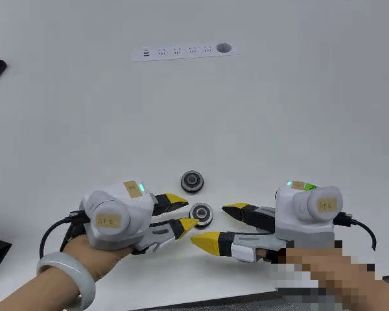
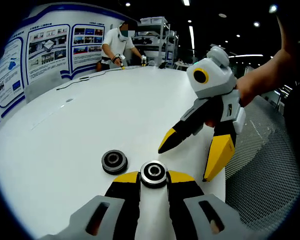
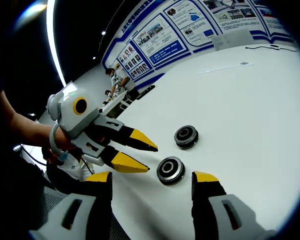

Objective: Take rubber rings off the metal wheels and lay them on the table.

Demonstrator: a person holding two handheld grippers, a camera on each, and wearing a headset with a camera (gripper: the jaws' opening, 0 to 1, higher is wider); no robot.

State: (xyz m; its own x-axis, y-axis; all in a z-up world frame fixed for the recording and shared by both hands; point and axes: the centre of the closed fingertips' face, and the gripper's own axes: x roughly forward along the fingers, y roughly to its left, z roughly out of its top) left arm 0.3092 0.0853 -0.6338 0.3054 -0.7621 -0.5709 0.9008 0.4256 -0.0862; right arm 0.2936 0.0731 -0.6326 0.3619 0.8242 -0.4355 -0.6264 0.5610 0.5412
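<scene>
Checking progress first: two metal wheels lie flat on the white table (image 1: 279, 116), the near wheel (image 1: 201, 214) and the far wheel (image 1: 192, 181), close together but not touching. Each has a dark rubber ring (image 3: 170, 159) seated round a bright hub. I judge zero of two stripped, so the whole task is left: two rings to pull off and lay down. Count: wheels 2, rings on wheels 2, grippers 2, power strip (image 1: 185, 50) 1 (far edge, well apart from the work). The left gripper (image 1: 181, 211) has its jaws parted to about the wheel's width. In its own view the near wheel sits between the yellow tips, but the right gripper view shows a gap, so it pinches nothing. The right gripper (image 1: 219, 225) comes from the opposite side with jaws spread wide and holds nothing. Its tips point at the same wheel, near it but not touching. Judgement: the step in hand is closing in on the near wheel, one tool probably to steady the hub and the other to peel the ring.
</scene>
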